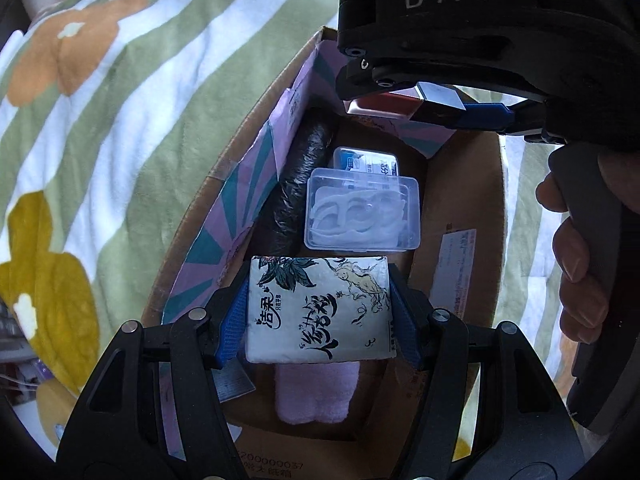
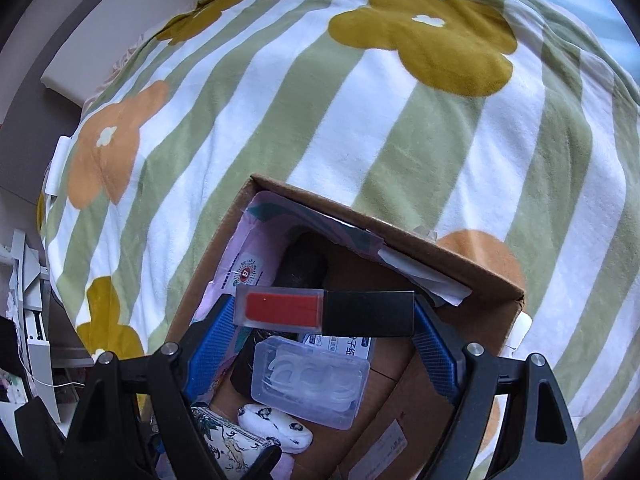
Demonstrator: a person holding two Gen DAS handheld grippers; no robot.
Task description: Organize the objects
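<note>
Left wrist view shows our left hand-held gripper (image 1: 318,312) clamped on a tissue pack (image 1: 320,308) above the cardboard box (image 1: 460,200). Our right hand-held gripper (image 2: 324,312) grips a red lipstick (image 2: 324,306) over that box (image 2: 400,240), lying on the bed's blanket (image 2: 280,120).

place: home bedroom | evidence: flower-print striped blanket (image 2: 360,128) over bed, pillow (image 2: 132,36)
</note>
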